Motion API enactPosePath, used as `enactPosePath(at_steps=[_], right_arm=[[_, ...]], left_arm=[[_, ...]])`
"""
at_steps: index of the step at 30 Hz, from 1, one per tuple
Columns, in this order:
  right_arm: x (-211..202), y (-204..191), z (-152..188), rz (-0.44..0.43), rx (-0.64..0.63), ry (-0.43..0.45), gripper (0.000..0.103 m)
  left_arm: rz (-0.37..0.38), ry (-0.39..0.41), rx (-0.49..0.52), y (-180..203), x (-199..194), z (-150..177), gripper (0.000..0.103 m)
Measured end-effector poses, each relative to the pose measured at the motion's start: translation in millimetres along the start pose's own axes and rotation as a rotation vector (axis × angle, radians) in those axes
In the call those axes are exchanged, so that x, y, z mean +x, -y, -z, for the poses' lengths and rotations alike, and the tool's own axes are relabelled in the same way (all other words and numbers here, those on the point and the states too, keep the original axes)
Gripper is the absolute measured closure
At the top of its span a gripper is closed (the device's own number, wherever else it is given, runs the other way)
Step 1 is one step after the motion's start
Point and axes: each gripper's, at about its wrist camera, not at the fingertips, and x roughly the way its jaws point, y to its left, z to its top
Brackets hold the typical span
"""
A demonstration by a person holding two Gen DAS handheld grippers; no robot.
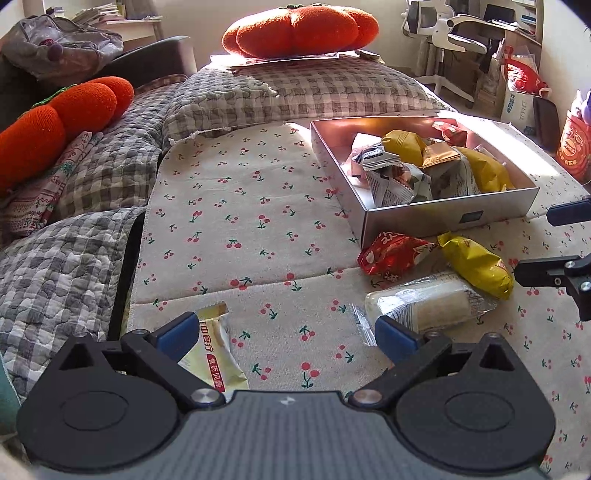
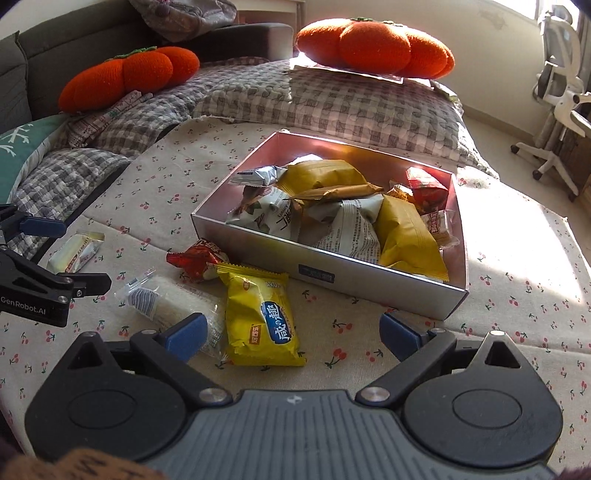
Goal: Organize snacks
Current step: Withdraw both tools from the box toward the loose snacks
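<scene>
Left wrist view: left hand-held gripper [image 1: 284,334] spread wide, nothing between its blue pads. It hangs low over the cherry-print cloth [image 1: 236,206] covering the bed. A pale yellow snack bar [image 1: 218,354] lies on the cloth, partly under the left finger. Just past the right finger lies a clear-wrapped white roll [image 1: 428,304]. Beyond the roll, a yellow packet [image 1: 476,264] and a red packet [image 1: 391,254] lie side by side, touching or nearly so, close against the near wall of the silver box [image 1: 447,216]. The box sits far right on the cloth and holds a heap of yellow, white and red wrapped snacks. Right hand-held gripper [image 1: 546,240] enters at the right edge, fingers apart. Two orange pumpkin cushions [image 1: 299,27] sit on the checked quilt, far and far left.

Right wrist view: right hand-held gripper [image 2: 291,338] spread wide, holding nothing. The yellow packet [image 2: 258,317] lies between its fingers, flat on the cloth [image 2: 517,295]. The white roll [image 2: 170,301] lies left of it, its end under the left pad. The red packet [image 2: 195,260] sits just beyond, near the box's [image 2: 369,280] near corner. The snack bar [image 2: 75,251] lies far left, between the fingers of the left hand-held gripper [image 2: 74,254], which stand apart.
</scene>
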Motion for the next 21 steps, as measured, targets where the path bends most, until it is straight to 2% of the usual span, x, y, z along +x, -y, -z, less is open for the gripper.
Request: enactPosePath(at_steps=[4,8,11,16,18,21], right_arm=[[5.8,-5.8,1.0,-0.020,-0.010,-0.004,0.004],[14.7,-3.5,-1.5,-0.030,0.027,-0.014,0.006],[25.2,-1.8,-2.0,-0.036,0.058,-0.031,0.015],[41.4,-0.4,-0.6,-0.068,0.110,-0.073,0.044],[44.2,-0.3,-0.4,-0.078,0.115,-0.089,0.051],[44.0,-1.6,0.2,-0.068,0.097,-0.088,0.055]], left_arm=[[0.049,0.007,-0.010,-0.7,4.6,0.7,0.000],[0.088,0.027,0.037,10.6,8.2,-1.3,0.000],[0.127,0.035,0.078,21.9,11.1,-3.1,0.000],[0.194,0.025,0.151,39.6,16.7,-5.0,0.001],[0.210,0.020,0.177,46.7,19.3,-5.8,0.001],[0.220,0.020,0.213,55.7,21.6,-6.7,0.002]])
